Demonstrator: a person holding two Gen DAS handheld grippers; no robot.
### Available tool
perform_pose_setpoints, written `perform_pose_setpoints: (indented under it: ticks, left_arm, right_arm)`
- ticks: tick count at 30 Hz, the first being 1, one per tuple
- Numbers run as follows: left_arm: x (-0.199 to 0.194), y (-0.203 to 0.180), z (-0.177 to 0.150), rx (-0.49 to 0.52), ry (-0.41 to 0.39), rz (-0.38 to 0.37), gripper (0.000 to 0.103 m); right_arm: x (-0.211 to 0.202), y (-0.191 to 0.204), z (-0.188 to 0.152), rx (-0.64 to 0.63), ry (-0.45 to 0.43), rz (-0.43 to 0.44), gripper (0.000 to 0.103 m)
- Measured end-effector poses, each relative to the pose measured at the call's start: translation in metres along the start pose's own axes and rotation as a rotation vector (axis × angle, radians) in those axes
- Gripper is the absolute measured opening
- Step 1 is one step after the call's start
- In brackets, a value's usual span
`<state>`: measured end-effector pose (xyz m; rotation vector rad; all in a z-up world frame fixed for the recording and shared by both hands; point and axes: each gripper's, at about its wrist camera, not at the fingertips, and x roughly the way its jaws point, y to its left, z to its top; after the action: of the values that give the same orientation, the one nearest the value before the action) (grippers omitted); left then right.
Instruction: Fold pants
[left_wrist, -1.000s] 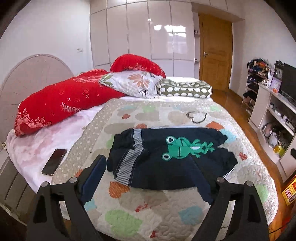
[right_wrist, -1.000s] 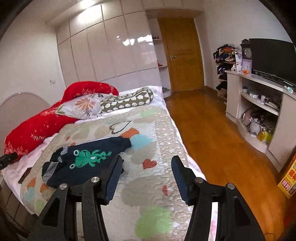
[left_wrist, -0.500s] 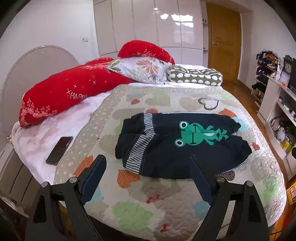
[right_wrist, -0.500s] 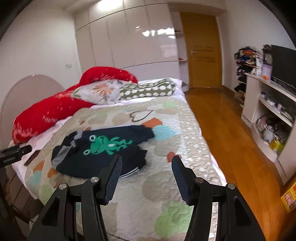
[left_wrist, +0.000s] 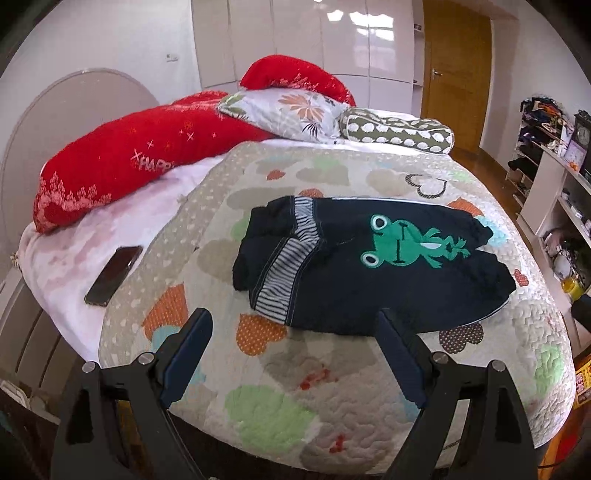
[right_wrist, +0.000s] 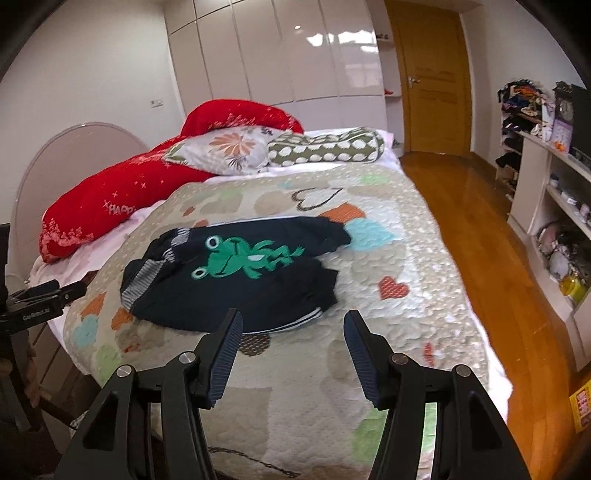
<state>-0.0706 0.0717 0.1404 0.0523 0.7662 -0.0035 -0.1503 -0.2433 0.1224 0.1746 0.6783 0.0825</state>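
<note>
Dark navy child's pants (left_wrist: 354, 266) with a green frog patch and a striped waistband lie loosely on the quilted bedspread (left_wrist: 332, 387); they also show in the right wrist view (right_wrist: 236, 273). My left gripper (left_wrist: 295, 321) is open and empty, hovering above the bed's near edge just short of the waistband side. My right gripper (right_wrist: 291, 321) is open and empty, hovering just short of the pants' hem end. The left gripper also shows at the left edge of the right wrist view (right_wrist: 44, 299).
A black phone (left_wrist: 112, 275) lies on the pink sheet at left. Red bolster (left_wrist: 140, 158), floral pillow (left_wrist: 291, 114) and dotted roll pillow (left_wrist: 395, 134) sit at the head. A white shelf unit (right_wrist: 554, 206) and wooden floor (right_wrist: 491, 258) lie to the right.
Both grippers have swung toward the pants, which now sit more central and closer in both views. The right view turned left from the floor to the bed. The pants have not moved.
</note>
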Motion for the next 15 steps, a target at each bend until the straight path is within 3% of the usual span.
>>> perform_pose_setpoints:
  ticks: [7, 9, 15]
  left_arm:
    - [0.013, 0.007, -0.005, -0.020, 0.040, -0.010, 0.088]
    - [0.019, 0.006, -0.002, 0.002, 0.048, -0.021, 0.088]
    - [0.053, 0.007, 0.058, 0.041, 0.089, -0.168, 0.088]
  right_arm:
    - [0.018, 0.020, -0.007, -0.045, 0.049, 0.028, 0.062]
    - [0.025, 0.025, -0.010, -0.053, 0.067, 0.039, 0.066]
    - [0.077, 0.040, 0.017, -0.104, 0.185, 0.142, 0.067]
